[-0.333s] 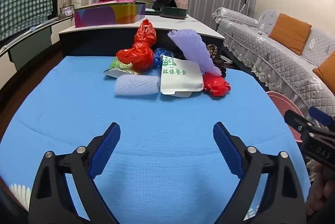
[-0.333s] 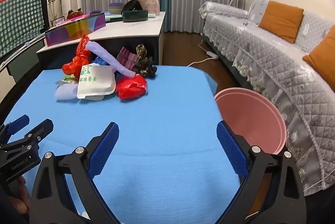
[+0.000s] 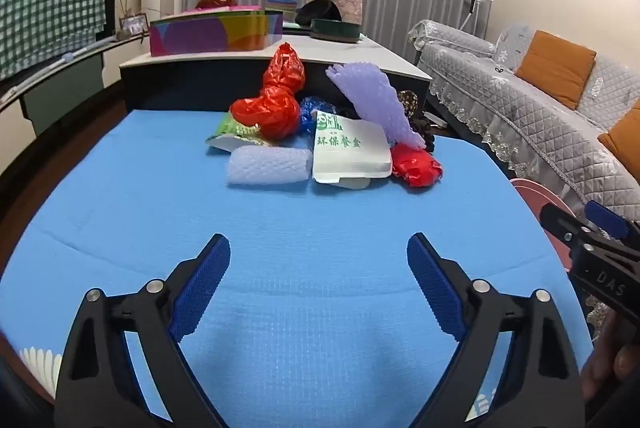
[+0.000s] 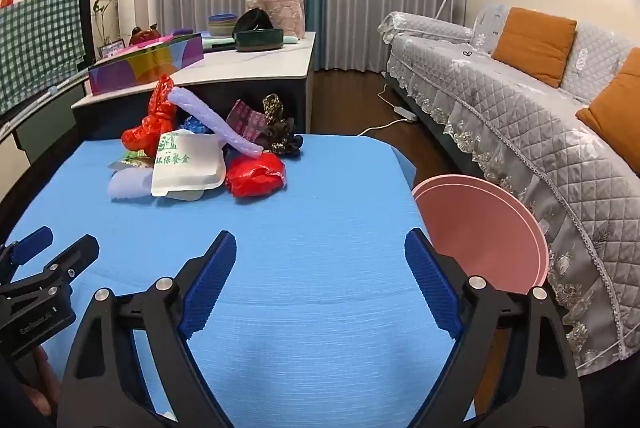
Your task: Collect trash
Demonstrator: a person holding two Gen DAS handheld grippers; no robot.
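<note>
Both your left gripper (image 3: 318,260) and right gripper (image 4: 320,256) gape wide, holding nothing, over bare blue cloth (image 4: 320,195) well short of the trash pile (image 3: 320,131); the pink bin (image 4: 480,228) sits just off the cloth's right edge.

A: Table cover (image 3: 320,220): matt blue woven cloth. Red bags (image 3: 272,107): glossy crinkled plastic.

B: Ahead, foam sleeve (image 3: 268,165): netted. Bin (image 4: 480,228): smooth pink plastic. Pads (image 4: 208,280): ribbed.
</note>
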